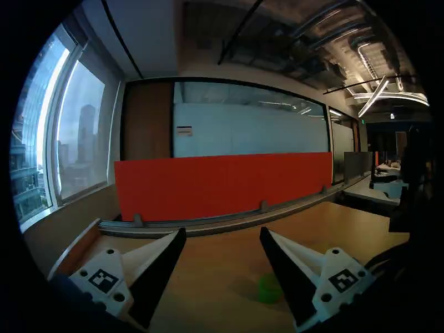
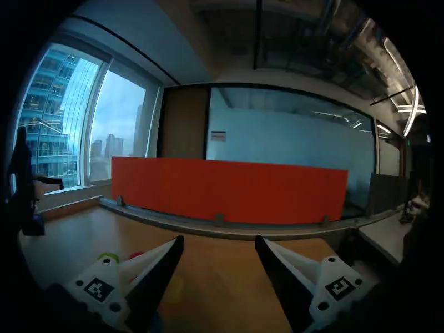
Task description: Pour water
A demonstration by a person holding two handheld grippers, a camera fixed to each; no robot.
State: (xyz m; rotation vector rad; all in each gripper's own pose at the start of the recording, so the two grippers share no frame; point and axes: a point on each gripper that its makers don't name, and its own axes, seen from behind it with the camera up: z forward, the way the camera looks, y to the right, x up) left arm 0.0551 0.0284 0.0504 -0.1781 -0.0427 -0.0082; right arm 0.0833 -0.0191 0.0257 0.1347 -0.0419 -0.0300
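In the left gripper view my left gripper (image 1: 223, 233) is open above a wooden desk (image 1: 222, 261), with nothing between its fingers. A small green cup (image 1: 270, 288) stands on the desk just inside the right finger (image 1: 288, 266), partly hidden by it. In the right gripper view my right gripper (image 2: 219, 241) is also open and holds nothing. Behind its left finger (image 2: 150, 266) peek a green rim (image 2: 108, 257) and a red object (image 2: 136, 256), and a yellowish object (image 2: 175, 288) lies on the desk (image 2: 222, 277) beside that finger. No water vessel can be made out.
An orange divider panel (image 1: 222, 183) runs along the desk's far edge, with a grey rail (image 1: 222, 222) at its foot. Windows (image 1: 66, 144) lie to the left. More desks (image 1: 383, 188) stand to the right. A dark object (image 2: 25, 188) stands at the left edge of the right gripper view.
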